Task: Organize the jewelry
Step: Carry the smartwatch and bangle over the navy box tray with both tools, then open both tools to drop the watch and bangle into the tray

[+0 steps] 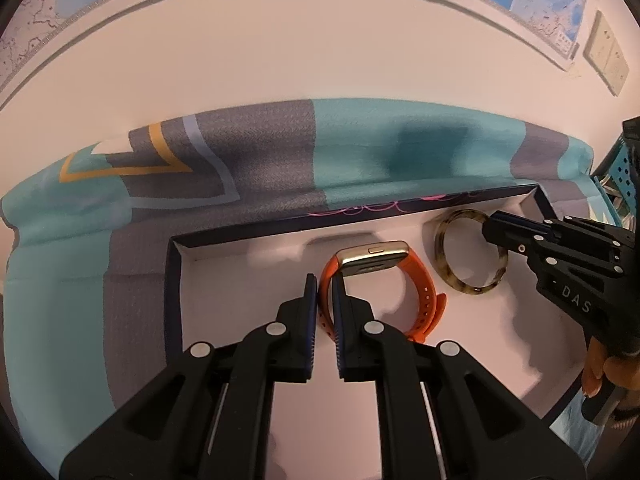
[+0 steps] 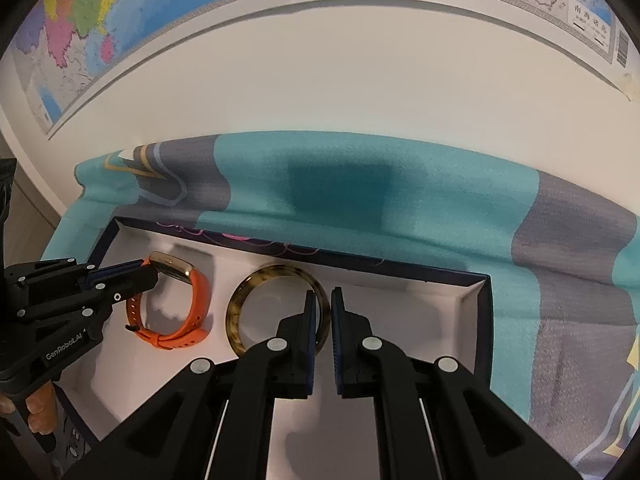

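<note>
An orange-strapped watch [image 1: 424, 292] with a gold case is low inside a white-lined box [image 1: 176, 280]. My left gripper [image 1: 325, 280] is shut on its strap, which runs up between the pads. Beside it is a tortoiseshell bangle [image 1: 468, 286], and my right gripper [image 1: 490, 226] pinches its far right rim. In the right wrist view the bangle [image 2: 240, 304] passes between the shut fingers of my right gripper [image 2: 324, 294]. The watch [image 2: 196, 300] sits to its left, with my left gripper [image 2: 146, 270] on it. I cannot tell whether either piece touches the box floor.
The box has dark navy walls [image 2: 482, 320] and lies on a teal and grey cloth [image 2: 400, 208]. A white wall with a map [image 2: 80, 20] rises close behind. A wall socket [image 1: 604, 56] is at the upper right. A hand [image 2: 38, 412] holds the left gripper's handle.
</note>
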